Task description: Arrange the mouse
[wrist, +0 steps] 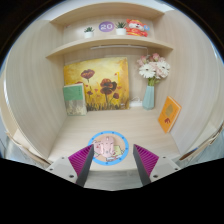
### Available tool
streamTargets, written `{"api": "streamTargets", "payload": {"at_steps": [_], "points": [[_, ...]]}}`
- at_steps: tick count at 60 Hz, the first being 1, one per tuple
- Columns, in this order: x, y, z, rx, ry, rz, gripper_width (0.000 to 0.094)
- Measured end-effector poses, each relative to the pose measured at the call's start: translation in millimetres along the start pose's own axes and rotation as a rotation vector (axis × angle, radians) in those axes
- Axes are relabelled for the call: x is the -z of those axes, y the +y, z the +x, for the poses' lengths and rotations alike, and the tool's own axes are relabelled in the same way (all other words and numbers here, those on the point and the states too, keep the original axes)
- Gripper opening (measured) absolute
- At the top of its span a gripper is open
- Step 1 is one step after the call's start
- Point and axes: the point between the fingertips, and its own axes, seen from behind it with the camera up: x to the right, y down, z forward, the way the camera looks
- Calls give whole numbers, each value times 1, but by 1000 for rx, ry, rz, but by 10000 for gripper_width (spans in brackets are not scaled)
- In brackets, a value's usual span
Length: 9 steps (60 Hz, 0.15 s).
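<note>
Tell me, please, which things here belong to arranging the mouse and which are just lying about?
Belongs to the job:
- round mouse pad, just ahead of the open gripper
- no mouse is visible

Just lying about:
- flower painting
- vase of flowers
- orange card
- shelf ornaments

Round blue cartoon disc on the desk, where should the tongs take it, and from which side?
Probably across its width by the blue rim, coming from the near side: the disc lies flat on the desk between the open tongs, so only its edges offer a hold.
</note>
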Motion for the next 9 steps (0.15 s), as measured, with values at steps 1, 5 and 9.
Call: {"api": "streamTargets", "payload": {"at_steps": [1,5,9], "points": [[4,3,1,0,-1,0,781],[13,10,4,-6,3,1,781],[23,15,6,-15,-6,-1,779]]}}
